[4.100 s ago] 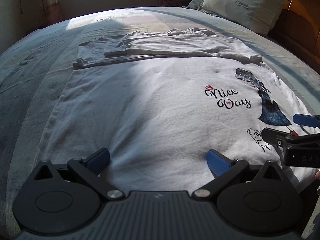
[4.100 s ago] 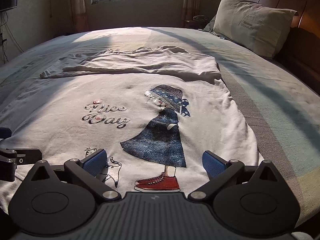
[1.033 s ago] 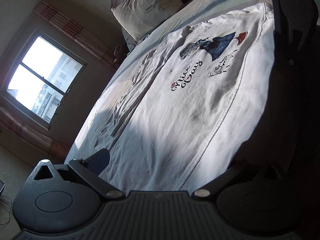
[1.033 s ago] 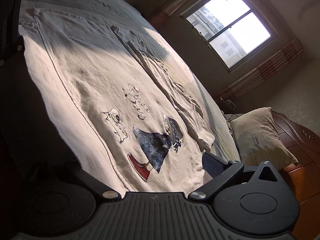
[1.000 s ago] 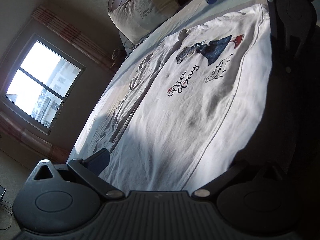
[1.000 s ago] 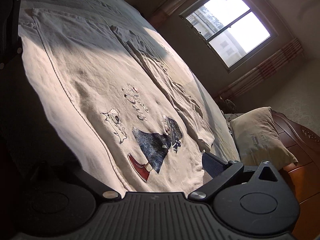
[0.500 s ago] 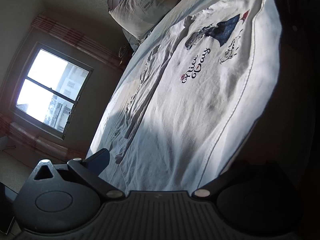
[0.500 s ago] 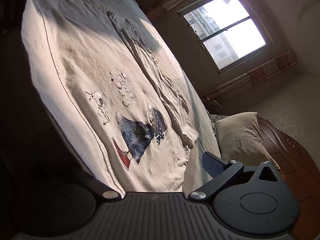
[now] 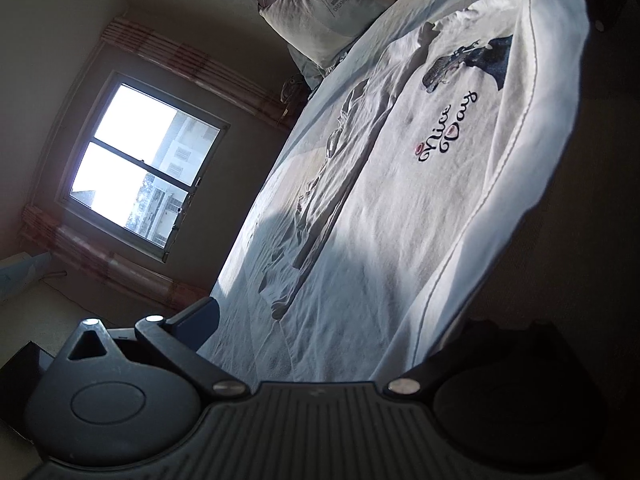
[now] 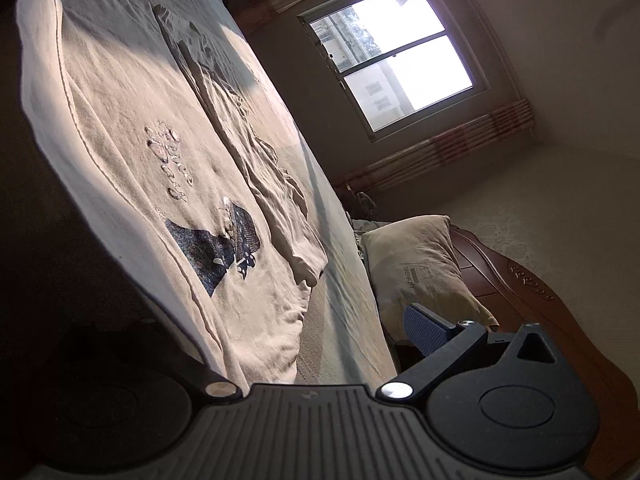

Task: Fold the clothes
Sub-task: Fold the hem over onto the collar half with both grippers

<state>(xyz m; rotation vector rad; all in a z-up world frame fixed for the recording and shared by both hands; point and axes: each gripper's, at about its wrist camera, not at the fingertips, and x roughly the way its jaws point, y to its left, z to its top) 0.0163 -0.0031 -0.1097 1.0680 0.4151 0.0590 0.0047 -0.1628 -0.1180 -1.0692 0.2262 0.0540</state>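
Note:
A white T-shirt (image 9: pixel 400 208) with a "Nice Day" print and a girl in a blue dress lies flat on the bed, its sleeves folded in near the collar. My left gripper (image 9: pixel 340 328) is rolled on its side at the shirt's hem, open; one blue pad (image 9: pixel 200 320) shows over the sheet and the other finger is lost in the dark past the hem. My right gripper (image 10: pixel 292 332) is also rolled sideways and open at the hem of the T-shirt (image 10: pixel 132 112), with one blue pad (image 10: pixel 424 328) showing. Its dark body (image 9: pixel 600 8) is in the left wrist view.
The pale blue bed sheet (image 9: pixel 404 4) spreads beyond the shirt. A beige pillow (image 10: pixel 420 272) leans on the wooden headboard (image 10: pixel 528 280). A bright window (image 9: pixel 136 172) with striped curtains is in the far wall. Deep shadow lies past the hem.
Both cameras have rolled further onto their sides. The red shoes and the small animal at the foot of the print have gone out of sight behind the hem edge.

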